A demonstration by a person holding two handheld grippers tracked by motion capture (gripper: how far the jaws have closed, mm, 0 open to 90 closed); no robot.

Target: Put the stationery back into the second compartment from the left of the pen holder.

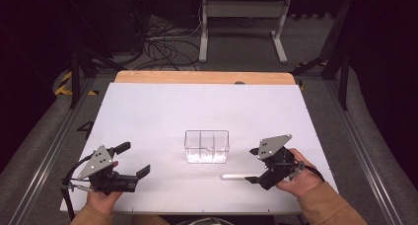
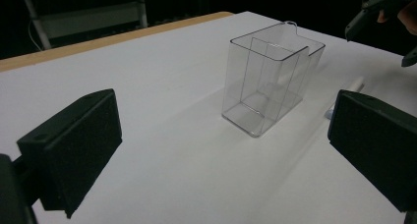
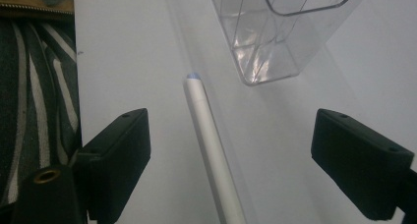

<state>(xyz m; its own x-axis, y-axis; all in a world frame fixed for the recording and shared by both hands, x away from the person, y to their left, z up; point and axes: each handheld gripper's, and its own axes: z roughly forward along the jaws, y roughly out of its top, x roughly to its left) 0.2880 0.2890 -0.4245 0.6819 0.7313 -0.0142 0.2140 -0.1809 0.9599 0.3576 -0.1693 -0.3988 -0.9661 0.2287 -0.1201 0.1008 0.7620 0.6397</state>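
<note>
A clear plastic container (image 1: 207, 147) with inner dividers stands upright at the middle of the white table. A white pen (image 1: 236, 176) lies flat just in front of it, to the right. My right gripper (image 1: 255, 166) is at the pen's right end. In the right gripper view the pen (image 3: 209, 140) runs between the two open jaws, nearer the left one, and neither pad touches it. The container (image 3: 275, 32) stands just beyond. My left gripper (image 1: 134, 159) rests open at the front left, with nothing between its jaws. It faces the container (image 2: 268, 86) and the pen (image 2: 346, 89).
The white sheet (image 1: 162, 111) covers the table, with a wooden strip (image 1: 202, 77) along the far edge. Striped cloth (image 3: 29, 111) lies past the table's front edge. A white desk frame (image 1: 241, 22) and cables (image 1: 167, 45) are on the floor behind.
</note>
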